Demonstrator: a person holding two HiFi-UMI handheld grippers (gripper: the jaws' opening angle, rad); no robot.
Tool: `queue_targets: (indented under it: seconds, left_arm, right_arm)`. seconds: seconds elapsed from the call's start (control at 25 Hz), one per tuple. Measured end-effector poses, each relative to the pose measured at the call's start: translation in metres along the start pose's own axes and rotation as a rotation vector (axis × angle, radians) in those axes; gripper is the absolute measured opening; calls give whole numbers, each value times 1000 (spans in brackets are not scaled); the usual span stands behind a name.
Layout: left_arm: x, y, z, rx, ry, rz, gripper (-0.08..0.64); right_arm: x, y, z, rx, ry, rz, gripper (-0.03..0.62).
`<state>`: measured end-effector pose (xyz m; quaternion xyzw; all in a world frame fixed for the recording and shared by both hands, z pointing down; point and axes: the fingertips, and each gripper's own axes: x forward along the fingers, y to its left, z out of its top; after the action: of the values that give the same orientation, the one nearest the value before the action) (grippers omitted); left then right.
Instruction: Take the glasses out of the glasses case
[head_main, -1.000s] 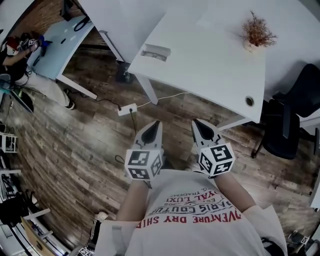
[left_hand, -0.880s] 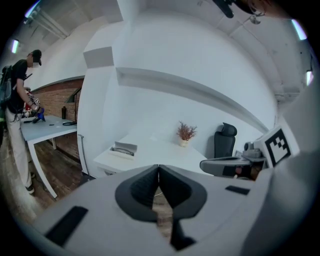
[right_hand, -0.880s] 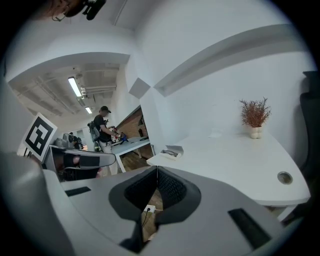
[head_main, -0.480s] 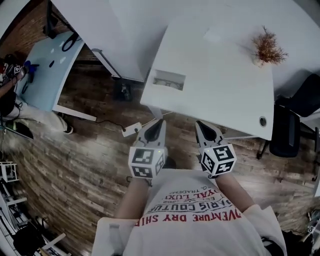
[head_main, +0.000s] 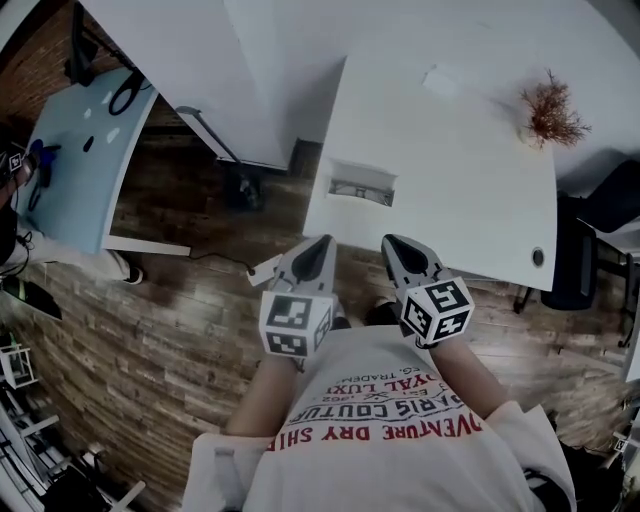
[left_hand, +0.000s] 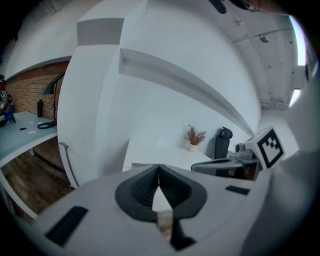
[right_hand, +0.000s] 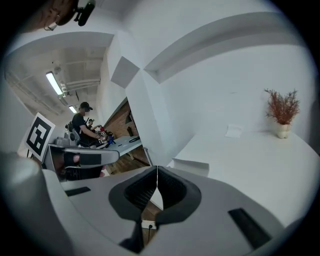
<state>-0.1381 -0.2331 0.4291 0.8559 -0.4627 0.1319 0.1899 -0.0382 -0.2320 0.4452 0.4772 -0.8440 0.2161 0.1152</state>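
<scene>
A pale, closed, box-shaped glasses case (head_main: 362, 183) lies at the near left edge of the white table (head_main: 470, 190); in the right gripper view the case (right_hand: 190, 165) sits just beyond the jaws. My left gripper (head_main: 318, 245) and right gripper (head_main: 392, 243) are held side by side in front of my chest, short of the table edge, pointing toward the case. Both are shut with nothing between the jaws. Each gripper view shows its pads meeting at the tip, the left gripper (left_hand: 159, 172) and the right gripper (right_hand: 157, 172). No glasses are visible.
A dried plant in a small pot (head_main: 552, 115) and a white slip of paper (head_main: 440, 80) lie farther back on the table. A black office chair (head_main: 575, 265) stands at the right. A light blue desk (head_main: 75, 150) and a power strip (head_main: 262, 268) on the wooden floor lie to the left.
The table and the case have drawn closer to both grippers as I move toward them. The grippers stay side by side and shut.
</scene>
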Motion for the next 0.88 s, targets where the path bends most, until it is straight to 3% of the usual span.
queue_targets:
  seconds: [0.52,0.56,0.64,0.88]
  left_arm:
    - [69,42,8,-76,71,79,8]
    - [73,45,8,-84,75,86,8]
    - [82,51,7,-105,87,100,8]
    - [102,66,-6,-157,124,144,8]
  right_arm:
    - [96,-39,10,-170,187,134,17]
    - [104,-43,8,-185,212,145,38]
    - [119,-50,0,-223,272,173,140]
    - [151,-70,-25,-335,401,229,153]
